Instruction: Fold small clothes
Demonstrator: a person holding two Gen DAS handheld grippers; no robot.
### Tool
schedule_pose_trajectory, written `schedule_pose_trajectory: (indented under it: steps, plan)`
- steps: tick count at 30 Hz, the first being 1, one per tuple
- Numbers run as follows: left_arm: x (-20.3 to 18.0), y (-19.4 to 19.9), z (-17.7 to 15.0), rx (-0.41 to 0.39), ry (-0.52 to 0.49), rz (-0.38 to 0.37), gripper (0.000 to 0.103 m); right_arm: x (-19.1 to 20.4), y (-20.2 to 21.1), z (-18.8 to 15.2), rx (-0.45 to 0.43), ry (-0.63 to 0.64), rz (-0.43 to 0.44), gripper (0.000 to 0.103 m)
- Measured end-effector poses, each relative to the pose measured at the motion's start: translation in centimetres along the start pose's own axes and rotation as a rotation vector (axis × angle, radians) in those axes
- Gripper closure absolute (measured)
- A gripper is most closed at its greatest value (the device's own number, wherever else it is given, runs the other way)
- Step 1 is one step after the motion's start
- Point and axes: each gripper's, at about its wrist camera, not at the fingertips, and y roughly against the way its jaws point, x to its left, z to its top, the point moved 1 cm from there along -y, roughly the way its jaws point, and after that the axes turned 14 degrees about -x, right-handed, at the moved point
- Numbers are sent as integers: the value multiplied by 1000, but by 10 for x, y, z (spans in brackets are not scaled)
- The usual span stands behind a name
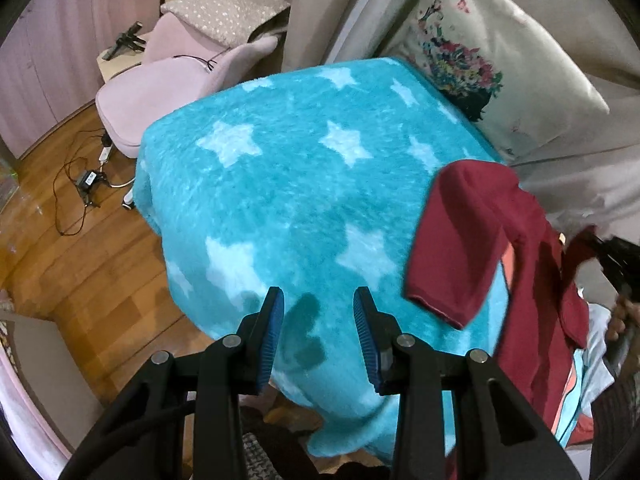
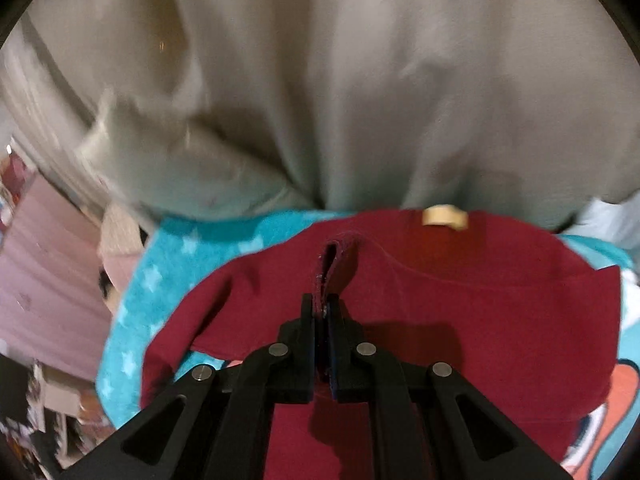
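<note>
Fabric is pinched between the closed fingers of the right gripper (image 2: 323, 312): a fold of the dark red garment (image 2: 460, 300) stands up between the jaws, and the rest of the shirt spreads out beneath and beyond them. A small tan label (image 2: 445, 216) sits at its far edge (the neckline, by the look of it). The left gripper (image 1: 319, 306) hovers with its blue-padded fingers (image 1: 273, 332) spread apart, holding nothing, above the turquoise star-patterned blanket (image 1: 280, 168). Seen from the left wrist, the garment hangs off to the right, one sleeve drooping over the blanket's right edge, lifted clear of the surface there. Under the shirt lies another piece of cloth with orange and pale print (image 2: 624, 392), type not determinable. Beyond the blanket, a printed pillow (image 1: 492, 60) leans against grey upholstery (image 2: 320, 80). Further left stands a pink chair (image 1: 160, 92) on wooden floor (image 1: 80, 264), with cables (image 1: 86, 178) beside it.
</note>
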Motion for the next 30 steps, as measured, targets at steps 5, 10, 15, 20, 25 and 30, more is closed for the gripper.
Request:
schedule_pose_trajectory:
  steps: [5,10,15,20,25,30]
  plan:
    - [17,-16,7,43,-6,-4,68,27,-69,-21,100,37,-40,97]
    - [37,-18,18,37,13,14,68,28,-109,-40,190,48,-66,82]
    - [55,-17,28,22,42,33,68,55,-83,-43,132,81,-65,68]
    - [64,-8,39,-5,49,44,68,116,-36,-80,140,114,168,45]
    - [83,7,40,-27,78,82,67,175,-11,-126,153,293,247,45]
    - [107,18,40,-45,175,88,66,224,13,-157,163,590,341,45]
